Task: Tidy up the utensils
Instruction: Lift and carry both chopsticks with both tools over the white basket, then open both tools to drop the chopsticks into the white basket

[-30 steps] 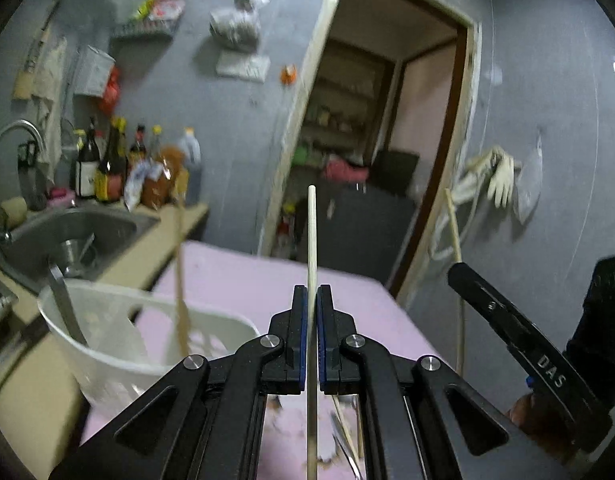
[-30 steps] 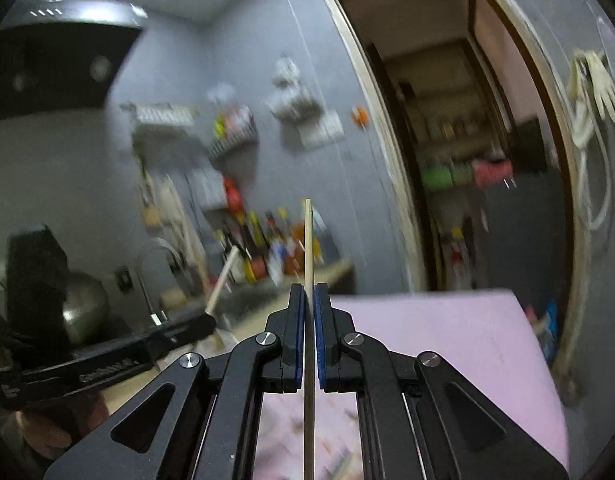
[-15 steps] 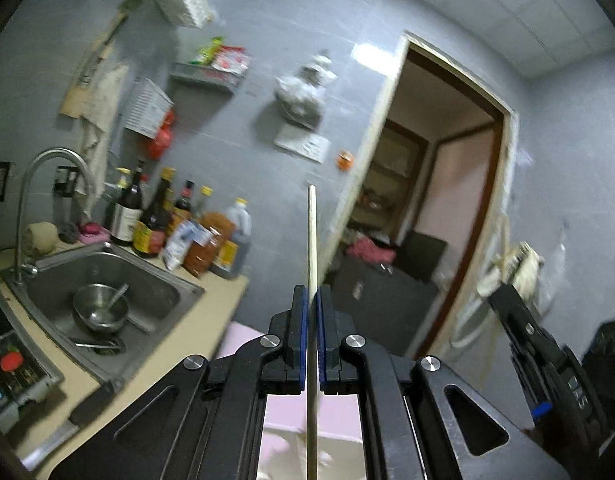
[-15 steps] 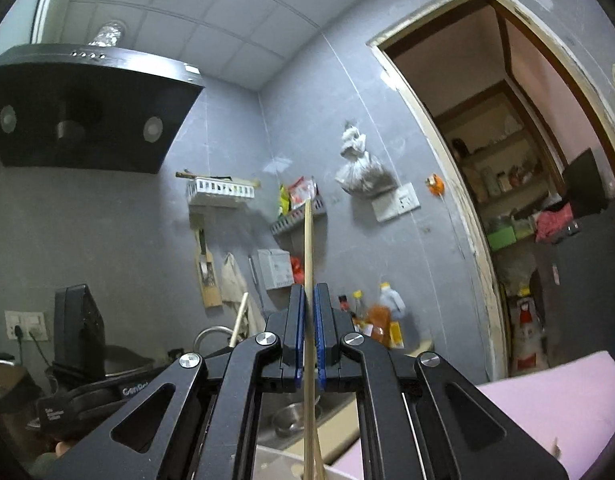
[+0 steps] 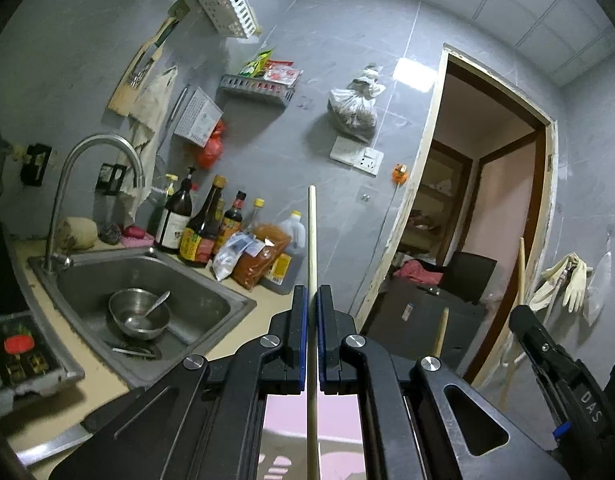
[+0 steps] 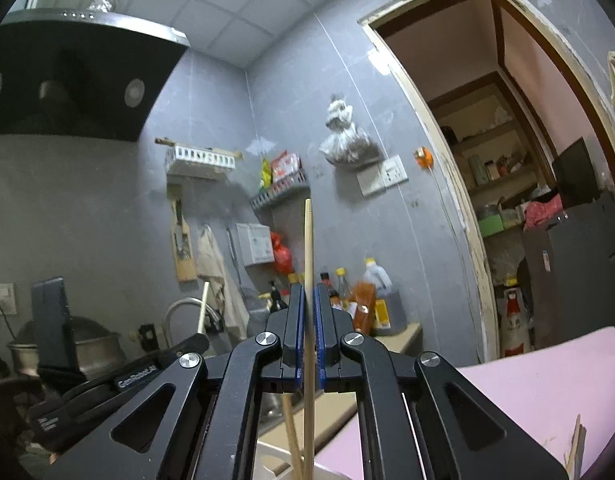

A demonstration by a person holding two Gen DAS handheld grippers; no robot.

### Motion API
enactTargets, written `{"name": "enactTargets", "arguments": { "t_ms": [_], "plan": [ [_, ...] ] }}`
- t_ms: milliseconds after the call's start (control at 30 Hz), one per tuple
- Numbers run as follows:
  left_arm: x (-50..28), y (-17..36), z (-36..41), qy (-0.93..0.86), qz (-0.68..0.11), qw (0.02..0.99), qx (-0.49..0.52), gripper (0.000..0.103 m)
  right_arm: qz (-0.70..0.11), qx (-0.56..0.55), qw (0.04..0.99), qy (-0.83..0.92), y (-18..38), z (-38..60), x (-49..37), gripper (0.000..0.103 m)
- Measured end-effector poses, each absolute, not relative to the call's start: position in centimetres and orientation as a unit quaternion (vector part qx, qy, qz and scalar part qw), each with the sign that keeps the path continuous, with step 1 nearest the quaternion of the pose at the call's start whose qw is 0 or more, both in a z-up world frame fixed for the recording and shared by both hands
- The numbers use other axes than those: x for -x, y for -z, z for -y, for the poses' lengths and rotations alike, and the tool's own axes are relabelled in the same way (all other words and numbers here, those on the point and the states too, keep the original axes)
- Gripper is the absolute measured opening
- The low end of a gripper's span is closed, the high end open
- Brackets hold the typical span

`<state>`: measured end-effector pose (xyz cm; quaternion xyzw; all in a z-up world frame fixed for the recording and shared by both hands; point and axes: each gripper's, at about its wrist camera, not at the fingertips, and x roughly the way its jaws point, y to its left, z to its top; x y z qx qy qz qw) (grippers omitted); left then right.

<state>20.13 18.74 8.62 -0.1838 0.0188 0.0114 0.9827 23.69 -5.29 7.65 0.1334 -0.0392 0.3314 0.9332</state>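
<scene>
My left gripper [image 5: 312, 292] is shut on a pale wooden chopstick [image 5: 312, 232] that stands upright between its blue pads, its tip in front of the grey wall. My right gripper [image 6: 308, 292] is shut on a second upright chopstick [image 6: 308, 240]. Under it the rim of a white basket [image 6: 275, 456] shows, with another chopstick [image 6: 288, 424] leaning in it. Each view catches the other gripper at its edge: the right gripper [image 5: 555, 364] at the right of the left wrist view, the left gripper [image 6: 119, 376] at the left of the right wrist view.
A steel sink [image 5: 223, 300] with a bowl and spoon [image 5: 139, 316] lies to the left, under a curved tap [image 5: 95, 148]. Sauce bottles [image 5: 203, 224] line the counter. A pink table [image 6: 527, 380] is on the right, with a doorway [image 5: 487, 200] behind.
Both views have swung up and toward the sink wall. The white basket has dropped to the bottom edge. Each gripper has kept its chopstick clamped upright.
</scene>
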Motion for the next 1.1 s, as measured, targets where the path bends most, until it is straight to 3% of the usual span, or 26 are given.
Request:
{"name": "enactTargets", "arguments": {
  "t_ms": [833, 967, 1100],
  "plan": [
    [-18.8, -4.6, -15.1, -0.001, -0.134, 0.983, 0.128, 0.005, -0.090, -0.064, 0.936, -0.335, -4.1, 4.9, -23.0, 0.006],
    [-18.0, -4.9, -14.8, 0.009, -0.136, 0.981, 0.139, 0.027, -0.082, -0.068, 0.933, -0.343, -4.6, 5.5, -22.6, 0.013],
    [-17.1, -6.2, -14.2, 0.016, -0.127, 0.982, 0.141, 0.032, -0.069, -0.074, 0.934, -0.343, -5.3, 6.6, -22.0, 0.020]
  ]
}}
